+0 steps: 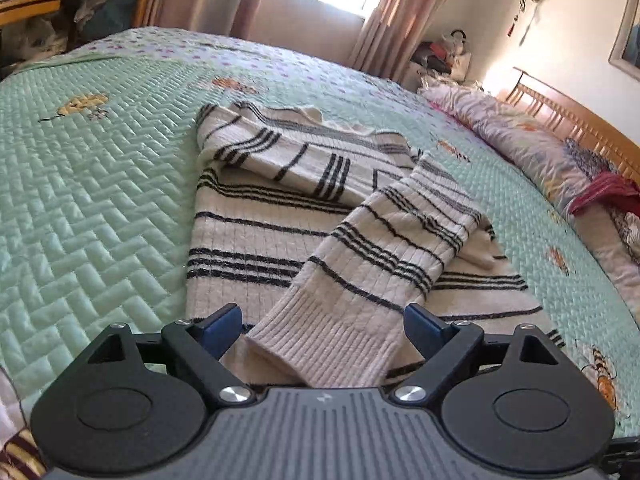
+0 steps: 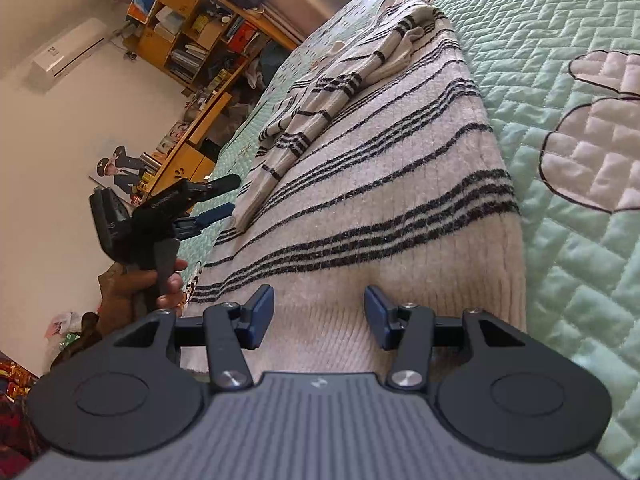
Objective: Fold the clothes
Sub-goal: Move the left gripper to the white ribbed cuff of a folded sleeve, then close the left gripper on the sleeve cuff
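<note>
Left wrist: no readable writing; both grippers' fingers (image 1: 424,330) apart, gripping nothing, over sweater (image 1: 256,240).

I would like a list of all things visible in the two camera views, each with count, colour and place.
sweater: one, cream with black stripes, flat on the bed, both sleeves folded over it
quilt: one, mint green with bee pictures, covering the bed
pillow: one, pale floral, by the headboard
headboard: one, wooden, right edge
curtains: pink, beside the window
bookshelf: one, wooden, far wall
air conditioner: one, white, high on the wall
hand: one, holding the left gripper's handle
left hand-held gripper: black, blue pads, open around a sleeve cuff
right hand-held gripper: same, open over the hem
</note>
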### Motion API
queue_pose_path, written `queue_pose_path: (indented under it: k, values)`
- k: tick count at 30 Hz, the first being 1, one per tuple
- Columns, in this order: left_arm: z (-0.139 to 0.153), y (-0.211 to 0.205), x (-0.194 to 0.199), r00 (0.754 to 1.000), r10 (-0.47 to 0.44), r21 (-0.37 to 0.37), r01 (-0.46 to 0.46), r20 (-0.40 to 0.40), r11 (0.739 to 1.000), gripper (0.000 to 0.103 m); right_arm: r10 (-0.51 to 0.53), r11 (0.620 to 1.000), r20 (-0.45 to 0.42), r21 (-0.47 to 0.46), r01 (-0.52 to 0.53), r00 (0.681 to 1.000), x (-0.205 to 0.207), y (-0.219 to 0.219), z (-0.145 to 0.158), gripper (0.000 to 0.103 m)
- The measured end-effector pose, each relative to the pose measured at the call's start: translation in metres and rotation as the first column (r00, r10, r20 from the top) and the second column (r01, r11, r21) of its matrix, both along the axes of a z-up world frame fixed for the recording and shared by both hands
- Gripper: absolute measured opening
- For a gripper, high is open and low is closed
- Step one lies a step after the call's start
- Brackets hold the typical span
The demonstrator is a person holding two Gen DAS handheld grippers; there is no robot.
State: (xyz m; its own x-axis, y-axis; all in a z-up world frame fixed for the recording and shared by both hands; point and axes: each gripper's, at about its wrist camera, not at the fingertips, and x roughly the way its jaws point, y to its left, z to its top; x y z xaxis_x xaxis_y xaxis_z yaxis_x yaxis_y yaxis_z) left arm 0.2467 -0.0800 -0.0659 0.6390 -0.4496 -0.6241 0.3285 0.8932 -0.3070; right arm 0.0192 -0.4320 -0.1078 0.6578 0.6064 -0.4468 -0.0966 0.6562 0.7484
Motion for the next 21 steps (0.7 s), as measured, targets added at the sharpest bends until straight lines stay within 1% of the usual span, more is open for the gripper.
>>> queue_pose_path:
  k: [3,5,6,9,10,12,13,14,15,16,17,18,19,20,21]
  values:
    - [-0.008,0.001,0.008,0.998,-0.043,-0.032,0.041,-0.043,0.999,0.089,0.003,1.000,-0.004,0.010,-0.003,1.000,0.003,-0.001,-0.001,0.052]
    - [-0.014,-0.002,0.014,0.993,-0.083,-0.030,0.080,-0.083,0.996,0.089,0.003,1.000,-0.006,0.016,-0.003,1.000,0.003,-0.002,-0.002,0.052]
    - [-0.016,-0.002,0.017,0.991,-0.097,-0.032,0.094,-0.094,0.995,0.091,0.003,1.000,-0.007,0.017,-0.003,1.000,0.003,-0.002,-0.002,0.052]
    - [-0.017,0.007,0.026,0.984,-0.110,-0.101,0.097,-0.138,0.990,0.092,0.005,1.000,-0.008,0.016,-0.005,1.000,0.004,-0.001,-0.002,0.052]
    - [-0.017,0.011,0.029,0.983,-0.108,-0.119,0.090,-0.151,0.989,0.092,0.004,1.000,-0.008,0.020,-0.004,1.000,0.004,-0.001,-0.002,0.052]
    - [-0.016,0.016,0.033,0.981,-0.101,-0.131,0.079,-0.167,0.988,0.083,0.001,0.999,-0.012,0.037,-0.001,1.000,0.004,-0.003,-0.003,0.052]
    - [-0.016,0.016,0.034,0.981,-0.098,-0.125,0.077,-0.170,0.989,0.081,0.002,0.999,-0.013,0.042,-0.001,1.000,0.004,-0.004,-0.004,0.052]
    - [-0.016,0.017,0.033,0.981,-0.094,-0.118,0.074,-0.170,0.990,0.075,0.002,0.999,-0.013,0.045,-0.001,1.000,0.004,-0.004,-0.004,0.052]
    - [-0.016,0.015,0.032,0.982,-0.095,-0.107,0.078,-0.166,0.991,0.064,0.002,0.999,-0.014,0.047,-0.002,1.000,0.004,-0.005,-0.004,0.052]
    - [-0.016,0.011,0.031,0.982,-0.103,-0.078,0.092,-0.157,0.993,0.052,0.004,0.999,-0.014,0.047,-0.003,1.000,0.004,-0.005,-0.003,0.053]
    - [-0.015,0.006,0.030,0.984,-0.103,-0.027,0.100,-0.148,0.995,0.022,0.006,0.999,-0.013,0.046,-0.006,1.000,0.005,-0.005,-0.003,0.054]
    - [-0.014,0.003,0.029,0.985,-0.103,0.011,0.105,-0.140,0.994,0.017,0.009,0.999,-0.007,0.045,-0.009,1.000,0.006,-0.006,-0.001,0.054]
    - [-0.012,0.001,0.027,0.986,-0.105,0.024,0.109,-0.131,0.994,0.015,0.012,0.999,-0.002,0.043,-0.012,1.000,0.006,-0.006,0.000,0.056]
    - [-0.008,0.000,0.025,0.987,-0.107,0.031,0.112,-0.121,0.993,0.011,0.014,0.999,0.004,0.041,-0.014,1.000,0.007,-0.006,0.001,0.057]
    - [-0.004,-0.002,0.023,0.988,-0.106,0.040,0.111,-0.110,0.993,0.010,0.013,0.999,0.010,0.040,-0.014,1.000,0.009,-0.007,0.004,0.058]
